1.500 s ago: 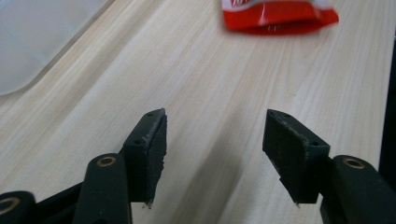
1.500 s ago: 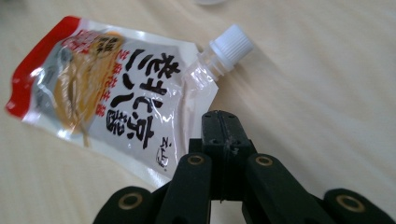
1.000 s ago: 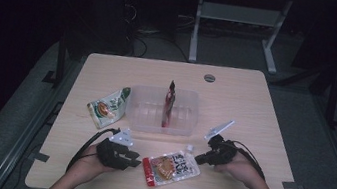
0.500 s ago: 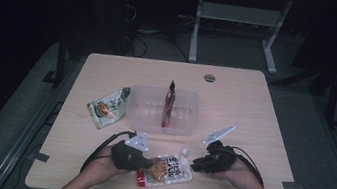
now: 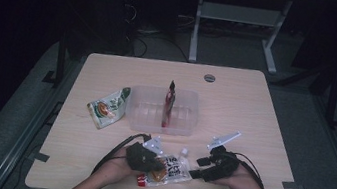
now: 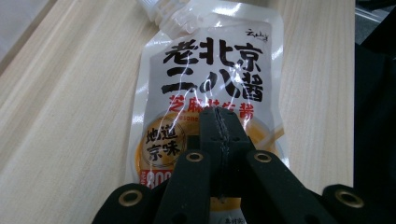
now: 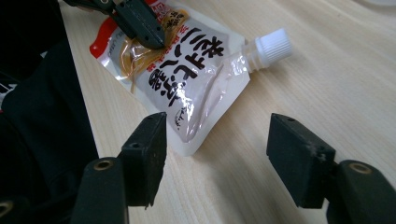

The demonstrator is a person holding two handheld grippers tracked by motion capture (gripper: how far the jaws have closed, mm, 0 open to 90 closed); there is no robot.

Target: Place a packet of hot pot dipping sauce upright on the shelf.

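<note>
A white sauce pouch [image 5: 174,169] [image 6: 210,70] [image 7: 187,79] with black characters, a red bottom band and a white screw cap [image 7: 273,44] lies flat near the table's front edge. My left gripper [image 5: 158,164] [image 6: 222,121] is shut, its tip resting on the pouch's printed face; the right gripper view shows it too [image 7: 145,29]. At the pouch's cap end, my right gripper [image 5: 199,166] [image 7: 222,156] is open just above the wood. The pouch's lower corner lies by the left one of its two jaws.
A clear plastic container [image 5: 143,111] stands mid-table with a red pouch [image 5: 169,102] upright inside. A green pouch [image 5: 108,107] lies left of it. A round grommet [image 5: 209,78] sits near the far edge. Cables trail from both grippers.
My left gripper has slid right, from beside the white pouch onto its face. The right gripper has come nearer the front edge and the pouch's cap end. The pouch stays put.
</note>
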